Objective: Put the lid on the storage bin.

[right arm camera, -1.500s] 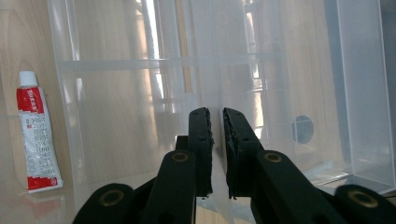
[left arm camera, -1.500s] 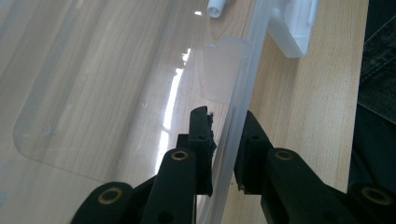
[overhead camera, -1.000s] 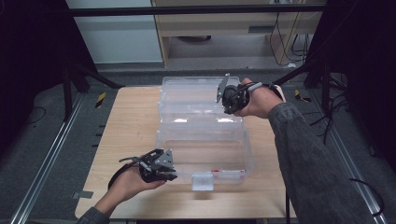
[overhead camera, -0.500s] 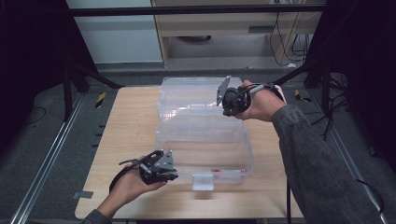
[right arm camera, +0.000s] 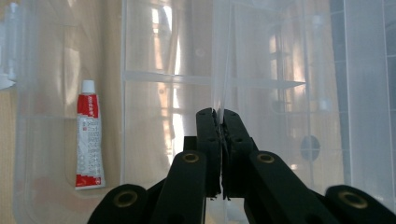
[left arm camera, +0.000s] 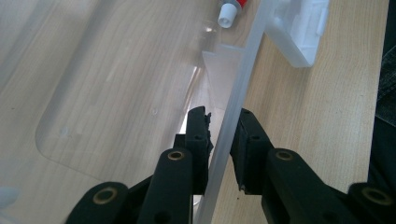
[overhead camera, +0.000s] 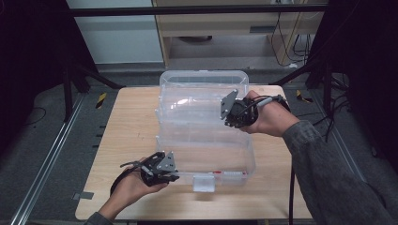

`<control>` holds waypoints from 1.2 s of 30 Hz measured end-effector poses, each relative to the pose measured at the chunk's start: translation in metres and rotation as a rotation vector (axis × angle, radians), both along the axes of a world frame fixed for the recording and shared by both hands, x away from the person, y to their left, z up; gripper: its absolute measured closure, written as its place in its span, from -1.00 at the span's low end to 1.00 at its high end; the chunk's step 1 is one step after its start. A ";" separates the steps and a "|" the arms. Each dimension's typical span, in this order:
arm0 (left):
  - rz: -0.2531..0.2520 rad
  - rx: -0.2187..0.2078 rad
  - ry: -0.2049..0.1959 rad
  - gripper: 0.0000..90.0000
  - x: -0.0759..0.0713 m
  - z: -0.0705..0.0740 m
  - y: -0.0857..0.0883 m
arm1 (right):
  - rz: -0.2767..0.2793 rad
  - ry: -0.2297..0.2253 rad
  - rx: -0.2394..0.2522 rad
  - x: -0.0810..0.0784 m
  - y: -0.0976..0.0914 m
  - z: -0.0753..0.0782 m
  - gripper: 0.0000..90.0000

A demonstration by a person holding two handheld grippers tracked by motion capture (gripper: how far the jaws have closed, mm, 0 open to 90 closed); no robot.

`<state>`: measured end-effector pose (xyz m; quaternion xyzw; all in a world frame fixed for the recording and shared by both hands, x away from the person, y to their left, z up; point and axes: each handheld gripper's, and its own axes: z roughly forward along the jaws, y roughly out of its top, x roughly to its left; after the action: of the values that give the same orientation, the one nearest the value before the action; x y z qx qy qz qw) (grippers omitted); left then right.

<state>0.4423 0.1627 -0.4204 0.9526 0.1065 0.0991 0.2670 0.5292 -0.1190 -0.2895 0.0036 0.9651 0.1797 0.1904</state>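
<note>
While both grippers grip the clear box [overhead camera: 206,140], a tube [right arm camera: 88,135] lies inside.

One clear plastic box [overhead camera: 206,136], one red-and-white tube [right arm camera: 88,135], one wooden table [overhead camera: 122,136], and two grippers.

Wooden table [overhead camera: 126,140] with one clear bin

A clear plastic storage box [overhead camera: 206,140] sits directly on the light wood, spanning its middle; bare tabletop shows left of the box and in front of its white latch [overhead camera: 203,183].
</note>
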 end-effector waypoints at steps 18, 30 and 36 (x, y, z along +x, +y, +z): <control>0.046 0.010 0.001 0.69 0.002 0.000 -0.004 | 0.014 -0.012 -0.006 -0.011 -0.004 -0.002 0.92; 0.074 -0.006 0.000 0.67 0.013 0.000 -0.008 | 0.001 -0.011 -0.005 0.001 -0.002 -0.002 0.94; 0.074 0.002 -0.006 0.65 0.013 0.000 -0.009 | 0.010 -0.018 -0.008 -0.010 -0.003 -0.003 0.94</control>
<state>0.4551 0.1541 -0.4203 0.9481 0.1407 0.1116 0.2625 0.5191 -0.1223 -0.2927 -0.0033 0.9641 0.1769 0.1980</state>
